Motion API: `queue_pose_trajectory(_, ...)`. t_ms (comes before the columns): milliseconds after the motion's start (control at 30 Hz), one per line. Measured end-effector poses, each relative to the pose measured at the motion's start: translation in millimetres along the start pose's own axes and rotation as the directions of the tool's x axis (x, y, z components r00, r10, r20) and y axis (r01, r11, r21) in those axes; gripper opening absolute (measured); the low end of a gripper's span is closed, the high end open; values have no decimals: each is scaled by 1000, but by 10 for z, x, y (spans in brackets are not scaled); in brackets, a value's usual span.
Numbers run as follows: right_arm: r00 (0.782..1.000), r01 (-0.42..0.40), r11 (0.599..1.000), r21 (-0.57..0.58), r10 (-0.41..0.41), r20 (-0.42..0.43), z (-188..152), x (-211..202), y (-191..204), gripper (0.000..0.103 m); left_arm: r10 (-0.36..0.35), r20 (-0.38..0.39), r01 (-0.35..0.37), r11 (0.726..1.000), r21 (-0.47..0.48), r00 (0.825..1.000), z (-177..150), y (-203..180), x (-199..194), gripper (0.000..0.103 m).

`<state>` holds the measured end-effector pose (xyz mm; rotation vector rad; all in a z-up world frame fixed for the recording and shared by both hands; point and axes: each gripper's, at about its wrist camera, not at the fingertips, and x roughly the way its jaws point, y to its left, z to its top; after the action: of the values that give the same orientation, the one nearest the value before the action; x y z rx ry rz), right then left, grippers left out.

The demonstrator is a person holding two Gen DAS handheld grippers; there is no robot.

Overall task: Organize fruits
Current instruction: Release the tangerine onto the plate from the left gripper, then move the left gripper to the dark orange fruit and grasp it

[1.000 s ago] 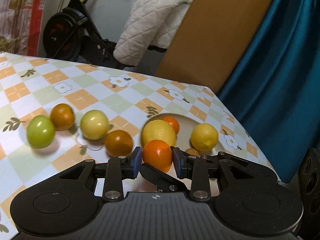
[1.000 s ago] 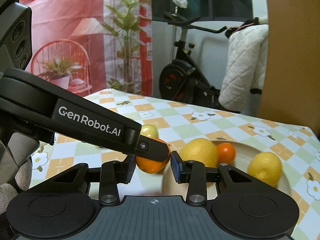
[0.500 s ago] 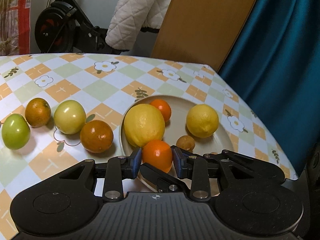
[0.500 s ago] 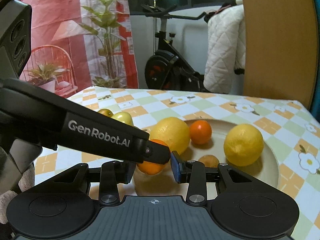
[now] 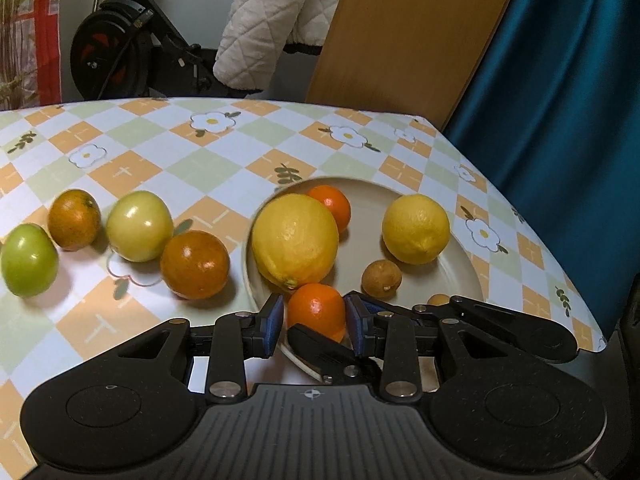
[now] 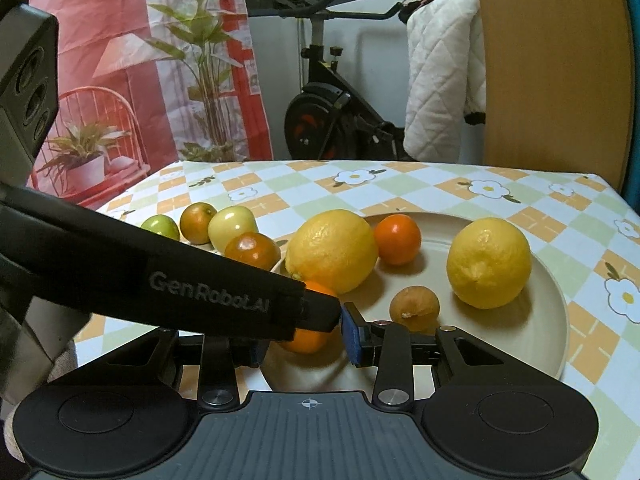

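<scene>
Both grippers (image 5: pixel 315 322) (image 6: pixel 304 338) on orange (image 5: pixel 317 309)

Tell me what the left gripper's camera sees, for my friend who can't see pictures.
The left gripper pinches a small orange tangerine at the near rim of a round beige plate holding two yellow lemons. Four green and orange fruits sit left on the checked tablecloth.

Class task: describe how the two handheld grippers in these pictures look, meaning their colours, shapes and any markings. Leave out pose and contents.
Both the left gripper and the right gripper are matte black, with ribbed bodies, round side discs, silver screws, linkage fingers and blue pads. One body bears grey "GenRobot.AI" lettering.
</scene>
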<state>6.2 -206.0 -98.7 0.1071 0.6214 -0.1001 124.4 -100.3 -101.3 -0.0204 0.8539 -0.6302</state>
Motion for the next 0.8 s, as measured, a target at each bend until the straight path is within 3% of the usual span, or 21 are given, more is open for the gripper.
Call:
queue_pose_trajectory(200,1000,16,1000,-6,-16,15,64,-72,0,35,3,61,-1,1000,-22,998,78,245,-331,36)
queue_pose_trajectory(400,999,19,999,-41,-17,42,204,-139,76,35,67,122,-62,997,-46,990,172,655,-718,37)
queue_pose_trajectory(800,999,-28,986,-166,33,30,608,57,465,35,212,220,-183,972,-144,952,350,1409,-1260,37)
